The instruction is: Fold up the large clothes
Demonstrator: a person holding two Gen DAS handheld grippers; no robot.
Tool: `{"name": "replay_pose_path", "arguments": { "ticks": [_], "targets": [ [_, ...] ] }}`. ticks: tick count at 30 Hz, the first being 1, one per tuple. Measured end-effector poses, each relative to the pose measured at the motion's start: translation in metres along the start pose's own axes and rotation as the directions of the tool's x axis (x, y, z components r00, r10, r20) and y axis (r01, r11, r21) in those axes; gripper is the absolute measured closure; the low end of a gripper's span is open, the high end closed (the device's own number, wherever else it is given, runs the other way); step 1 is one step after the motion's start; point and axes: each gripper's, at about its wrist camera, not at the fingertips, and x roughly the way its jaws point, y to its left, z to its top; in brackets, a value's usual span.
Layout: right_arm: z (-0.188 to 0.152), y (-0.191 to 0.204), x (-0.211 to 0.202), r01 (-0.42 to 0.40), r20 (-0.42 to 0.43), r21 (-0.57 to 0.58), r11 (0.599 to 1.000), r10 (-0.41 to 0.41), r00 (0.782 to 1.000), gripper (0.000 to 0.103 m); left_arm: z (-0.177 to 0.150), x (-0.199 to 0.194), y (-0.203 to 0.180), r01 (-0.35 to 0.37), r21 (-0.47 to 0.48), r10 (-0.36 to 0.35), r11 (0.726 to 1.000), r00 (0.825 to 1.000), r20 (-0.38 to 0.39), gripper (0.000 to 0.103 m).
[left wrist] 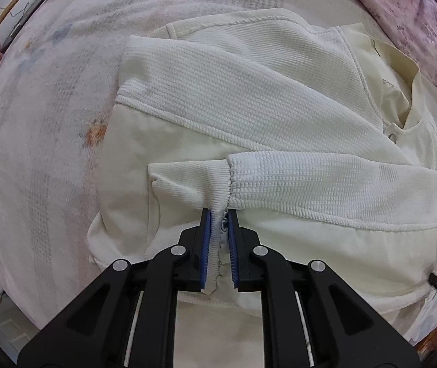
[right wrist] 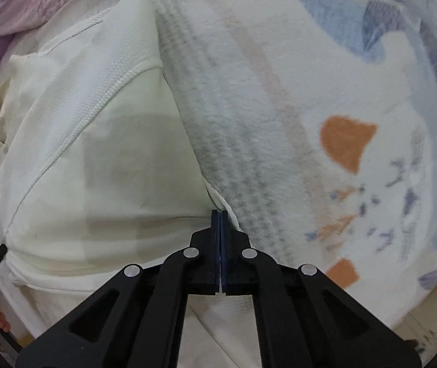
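Left gripper (left wrist: 219, 214) clenches the ribbed cuff (left wrist: 187, 184); right gripper (right wrist: 220, 213) pinches the cream jacket (right wrist: 111, 159) edge, mostly hidden between its pads, lower centre

One cream jacket (left wrist: 249, 92) lies on one patterned blanket (left wrist: 49, 107), with two sleeves (left wrist: 325, 184) folded across it and one snap (left wrist: 392, 136). One pink floral quilt (left wrist: 417, 24), possibly a pillow, sits beyond. Two grippers: left (left wrist: 219, 214), right (right wrist: 219, 214).
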Motion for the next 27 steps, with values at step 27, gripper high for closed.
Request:
{"name": "replay_pose_path", "arguments": {
  "ticks": [27],
  "targets": [
    [0.069,0.037,0.029,-0.038,-0.187,-0.272,0.962,-0.014,0.982,0.102,-0.003,0.018,0.006,-0.043,-0.030,0.041,0.999,0.997,-0.060,0.080]
  ]
}}
